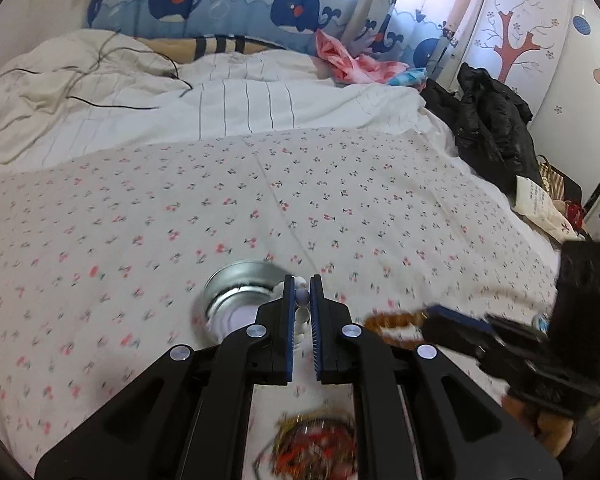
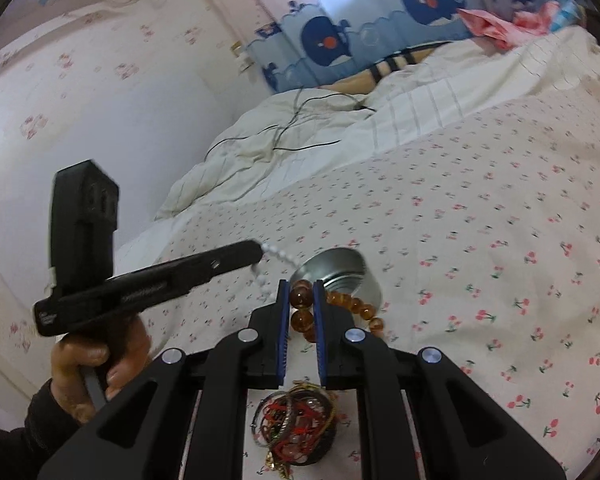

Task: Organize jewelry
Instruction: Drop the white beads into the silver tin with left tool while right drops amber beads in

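Note:
My left gripper (image 1: 302,294) is shut on a white bead string (image 1: 301,298), held above the cherry-print bedsheet just right of a round silver tin (image 1: 240,286). In the right wrist view the white bead string (image 2: 278,256) hangs from the left gripper's tip (image 2: 256,250) beside the tin (image 2: 340,276). My right gripper (image 2: 301,298) is shut on an amber bead bracelet (image 2: 300,300), which trails to the right over the sheet. The right gripper (image 1: 440,316) and amber bracelet (image 1: 392,320) also show in the left wrist view. A tangled pile of jewelry (image 2: 296,420) lies below the grippers.
The bed is covered by a cherry-print sheet (image 1: 260,200) with a crumpled white duvet (image 1: 180,100) and black cables behind. Dark clothing (image 1: 488,120) and bags lie at the bed's right edge. A whale-print curtain hangs at the back.

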The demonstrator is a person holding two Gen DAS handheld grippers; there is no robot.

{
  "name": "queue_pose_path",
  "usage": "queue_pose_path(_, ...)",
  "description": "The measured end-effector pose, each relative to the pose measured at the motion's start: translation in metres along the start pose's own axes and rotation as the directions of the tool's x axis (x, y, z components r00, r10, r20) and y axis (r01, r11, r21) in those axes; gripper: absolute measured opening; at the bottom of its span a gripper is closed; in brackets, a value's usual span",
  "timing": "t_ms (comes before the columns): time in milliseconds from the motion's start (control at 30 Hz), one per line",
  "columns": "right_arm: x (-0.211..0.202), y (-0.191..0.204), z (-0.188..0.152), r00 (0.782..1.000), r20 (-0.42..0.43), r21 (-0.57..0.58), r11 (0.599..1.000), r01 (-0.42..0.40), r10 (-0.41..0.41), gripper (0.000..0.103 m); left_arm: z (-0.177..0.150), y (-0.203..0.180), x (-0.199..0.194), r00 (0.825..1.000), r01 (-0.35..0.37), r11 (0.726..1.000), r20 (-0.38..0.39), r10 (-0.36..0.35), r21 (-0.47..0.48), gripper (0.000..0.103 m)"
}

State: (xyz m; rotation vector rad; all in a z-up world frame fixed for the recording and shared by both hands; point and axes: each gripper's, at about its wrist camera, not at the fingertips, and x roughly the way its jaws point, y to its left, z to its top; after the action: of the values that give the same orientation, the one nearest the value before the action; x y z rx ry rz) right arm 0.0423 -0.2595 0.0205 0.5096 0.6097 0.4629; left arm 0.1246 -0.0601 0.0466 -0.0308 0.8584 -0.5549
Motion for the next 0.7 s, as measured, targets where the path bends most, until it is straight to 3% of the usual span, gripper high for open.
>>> queue_pose_path(133, -0.002, -0.004, 0.002, 1.0, 0.008, 0.015, 1.0, 0.003, -0.003, 0.012, 0.001, 0.012, 0.041, 0.997, -0.039, 0.998, -0.064, 0.037, -0.04, 0.007)
queue_pose_path(233, 0.002, -0.002, 0.003, 1.0, 0.003, 0.014, 1.0, 0.003, -0.003, 0.012, -0.011, 0.029, 0.071, 0.978, -0.143, 0.988, -0.16, 0.133, -0.054, 0.007)
queue_pose_path(300, 0.009, 0.001, 0.008, 1.0, -0.004, 0.014, 1.0, -0.007, 0.007, 0.012, -0.017, 0.037, 0.073, 0.974, -0.149, 0.987, -0.181, 0.135, -0.064, 0.008)
queue_pose_path(367, 0.017, 0.004, 0.015, 1.0, -0.006, 0.014, 1.0, -0.019, 0.019, 0.012, -0.024, 0.043, 0.061, 0.978, -0.145, 0.987, -0.164, 0.133, -0.063, 0.013)
queue_pose_path(433, 0.028, 0.011, 0.023, 0.999, -0.013, 0.008, 0.999, -0.04, 0.04, 0.012, -0.027, 0.045, 0.042, 0.981, -0.146, 0.988, -0.135, 0.137, -0.059, 0.032)
queue_pose_path(500, 0.041, 0.02, 0.029, 0.998, -0.023, -0.003, 0.998, -0.06, 0.06, 0.012, -0.029, 0.046, 0.02, 0.982, -0.173, 0.984, -0.09, 0.168, -0.051, 0.043)
queue_pose_path(633, 0.069, 0.031, 0.034, 0.994, -0.055, 0.011, 0.995, -0.099, 0.1, 0.012, -0.042, 0.057, -0.007, 0.981, -0.192, 0.979, -0.055, 0.188, -0.068, 0.05)
queue_pose_path(700, 0.09, 0.031, 0.033, 0.995, -0.088, 0.004, 0.999, -0.053, 0.053, 0.013, -0.052, 0.065, -0.014, 0.978, -0.203, 0.976, -0.057, 0.198, -0.085, 0.053)
